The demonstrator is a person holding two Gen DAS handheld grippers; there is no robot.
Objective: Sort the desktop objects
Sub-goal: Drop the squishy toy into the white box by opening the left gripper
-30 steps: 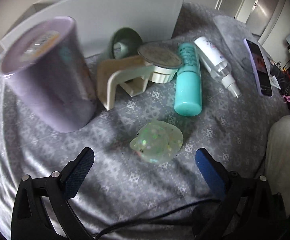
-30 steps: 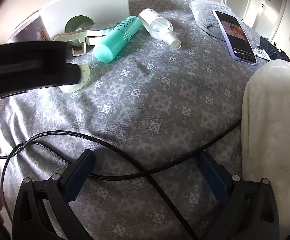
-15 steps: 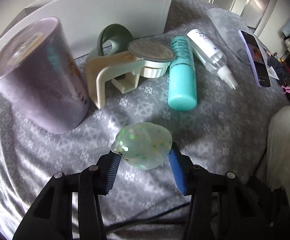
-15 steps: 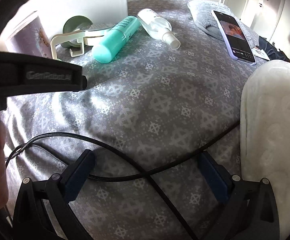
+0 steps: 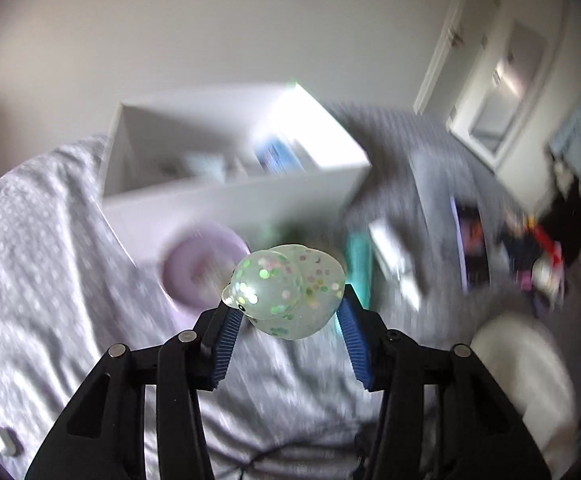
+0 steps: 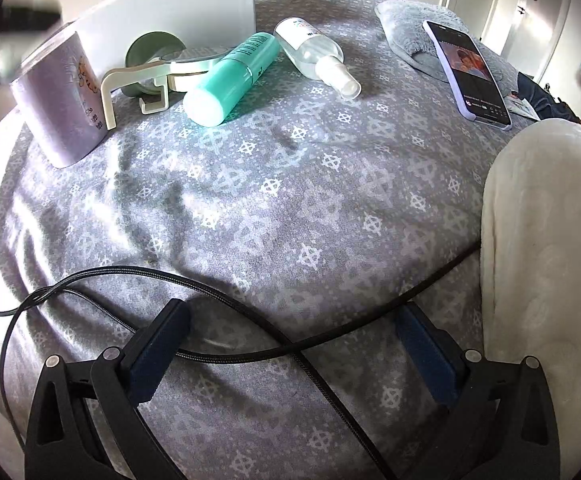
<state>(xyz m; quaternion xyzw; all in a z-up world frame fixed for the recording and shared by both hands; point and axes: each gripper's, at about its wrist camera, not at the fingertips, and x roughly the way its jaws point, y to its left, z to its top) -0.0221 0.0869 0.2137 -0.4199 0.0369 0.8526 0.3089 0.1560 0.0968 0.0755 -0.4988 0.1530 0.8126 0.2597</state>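
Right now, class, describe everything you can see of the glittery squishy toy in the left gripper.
The squishy toy is a translucent, pale green blob with pastel confetti dots inside, soft and rubbery-looking. It bulges in rounded lobes where the left gripper squeezes it between two blue ribbed fingers. It hangs in the air above the grey patterned bedspread, touching only those fingers, in front of the white box.

Grey patterned bedspread (image 6: 290, 184) fills frame. Black braided cables (image 6: 226, 352) cross lower centre. White fleece blanket (image 6: 546, 264) at right edge. Grey plush cushion (image 6: 406, 36) upper right — white doors (image 6: 530, 8) behind.
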